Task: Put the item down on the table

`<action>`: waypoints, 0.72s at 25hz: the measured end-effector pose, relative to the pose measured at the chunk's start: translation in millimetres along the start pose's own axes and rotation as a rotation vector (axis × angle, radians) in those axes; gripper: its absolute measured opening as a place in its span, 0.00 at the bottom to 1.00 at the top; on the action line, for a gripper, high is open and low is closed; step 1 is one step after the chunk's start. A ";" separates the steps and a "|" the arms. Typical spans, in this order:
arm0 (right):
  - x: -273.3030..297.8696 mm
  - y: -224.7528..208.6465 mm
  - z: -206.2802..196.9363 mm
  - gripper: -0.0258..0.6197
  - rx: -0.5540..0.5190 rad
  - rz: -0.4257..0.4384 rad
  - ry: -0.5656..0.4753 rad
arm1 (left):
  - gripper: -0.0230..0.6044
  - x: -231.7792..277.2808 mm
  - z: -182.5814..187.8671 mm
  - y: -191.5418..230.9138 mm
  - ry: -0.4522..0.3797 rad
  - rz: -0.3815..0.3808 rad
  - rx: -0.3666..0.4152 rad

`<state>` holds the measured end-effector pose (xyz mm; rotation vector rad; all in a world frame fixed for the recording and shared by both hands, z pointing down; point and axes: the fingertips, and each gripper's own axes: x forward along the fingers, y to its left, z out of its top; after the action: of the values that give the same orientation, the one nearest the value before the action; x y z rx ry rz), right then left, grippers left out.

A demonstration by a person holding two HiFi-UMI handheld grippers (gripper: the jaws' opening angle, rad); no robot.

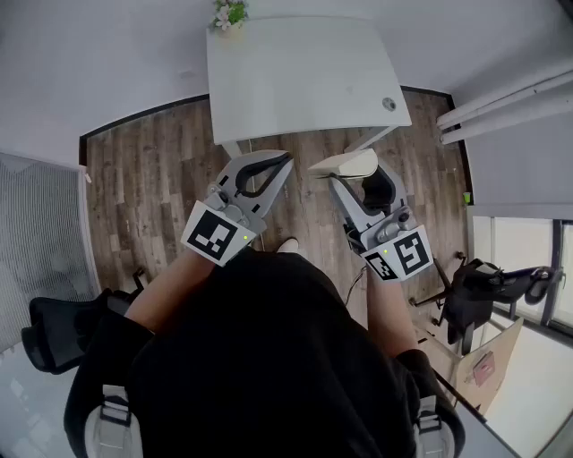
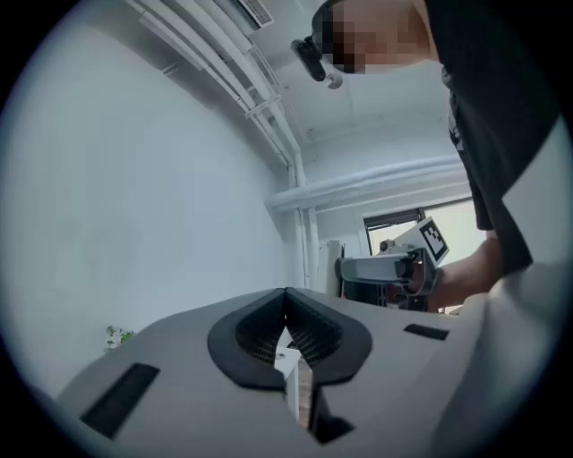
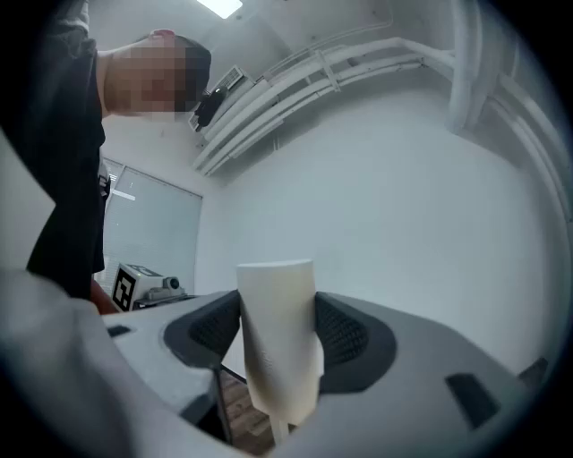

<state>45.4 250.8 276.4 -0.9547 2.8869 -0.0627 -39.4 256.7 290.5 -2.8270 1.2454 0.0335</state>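
Jaws of right gripper (image 3: 277, 315): wide apart, clamped on a white tapered item (image 3: 273, 367), long axis crosswise to the pads, poking out past them at both ends. Jaws of left gripper (image 1: 286, 161): closed tip to tip, nothing between, just beside on the left. Both levelled forward above wood floor (image 1: 152, 179). Straight ahead of the held item, white table (image 1: 295, 80), near edge not yet reached. Probably calls for a forward reach with the right hand before letting go. Farthest off, small plant (image 1: 230, 13) at the table's far left corner.

White table (image 1: 295, 80), wood floor (image 1: 152, 188), black chair (image 1: 485, 283)
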 end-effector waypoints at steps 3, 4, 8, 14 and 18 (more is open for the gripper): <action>-0.1 -2.2 -0.4 0.45 0.006 -0.001 -0.004 | 0.03 1.1 -1.4 0.2 0.002 0.003 -0.001; -0.2 -2.7 -0.5 0.45 0.004 -0.003 -0.003 | 0.03 1.3 -1.4 0.2 0.001 0.002 -0.001; -0.7 -5.9 -0.5 0.46 0.017 -0.010 -0.002 | 0.03 2.2 -1.5 0.5 0.000 0.001 -0.009; -6.5 -13.0 -3.6 0.46 0.025 -0.013 0.011 | 0.03 9.2 -1.5 0.3 0.002 0.006 -0.007; -17.5 -22.0 -3.5 0.46 0.044 -0.005 0.001 | 0.03 17.0 -3.4 -6.5 0.006 0.018 -0.002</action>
<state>72.0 243.6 282.9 -0.9545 2.8714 -0.1264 -23.1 248.4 293.4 -2.8203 1.2732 0.0266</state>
